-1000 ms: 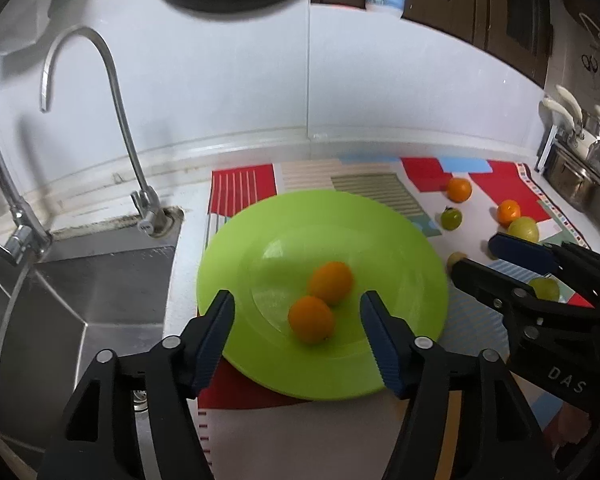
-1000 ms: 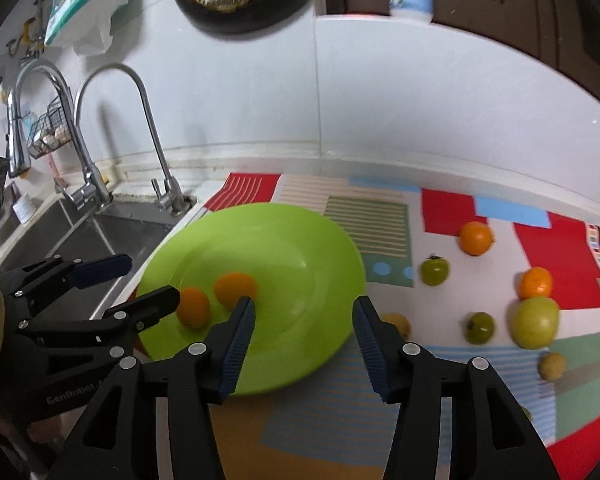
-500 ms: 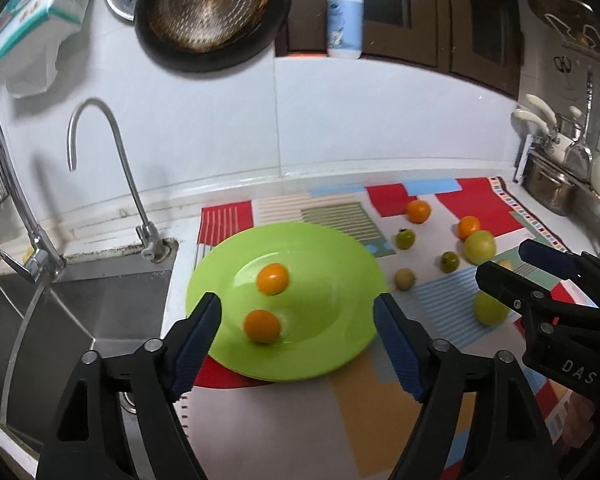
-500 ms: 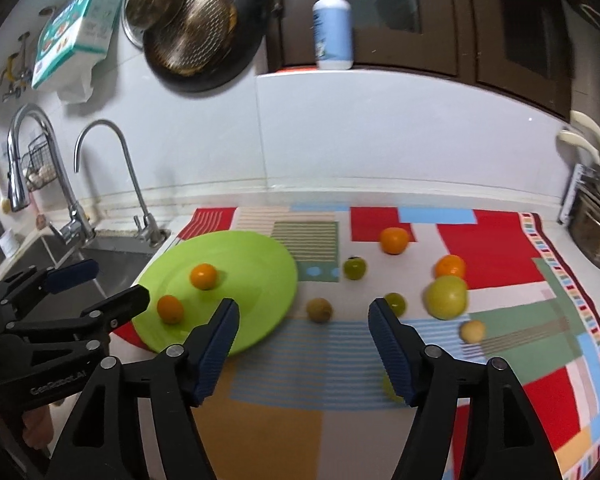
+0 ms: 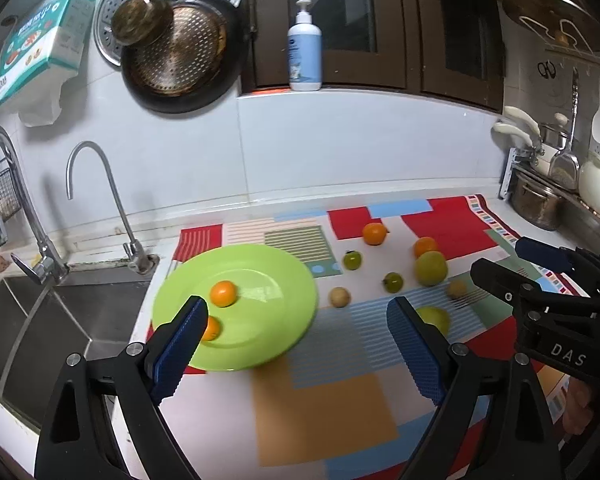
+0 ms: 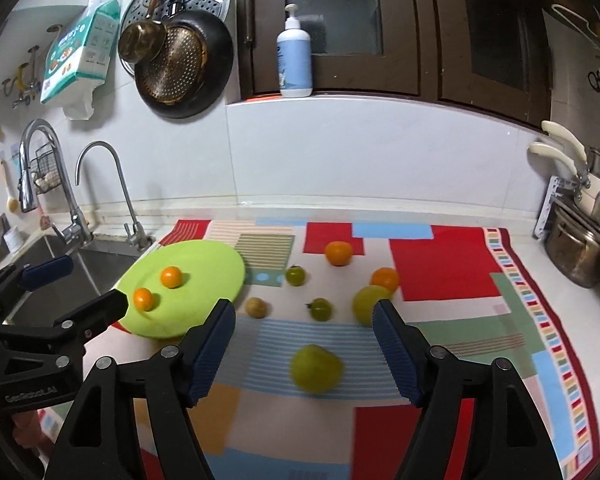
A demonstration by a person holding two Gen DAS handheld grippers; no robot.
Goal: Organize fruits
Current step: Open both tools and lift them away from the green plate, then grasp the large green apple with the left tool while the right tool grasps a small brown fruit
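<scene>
On the patchwork mat (image 6: 440, 272) beside the sink (image 5: 60, 312) — fruit scattered, both grippers' fingers (image 5: 180, 344) opening, empty.

Four round orange fruits (image 6: 171, 277); two large yellow-green fruits (image 6: 315, 368); two small dark-green fruits (image 6: 295, 275); two small tan fruits (image 6: 256, 307); one round lime-green plate (image 6: 212, 264).

White tiled wall (image 5: 340, 140) – dark wooden cabinets (image 5: 380, 20) above, steel sink (image 5: 40, 320) at left.
</scene>
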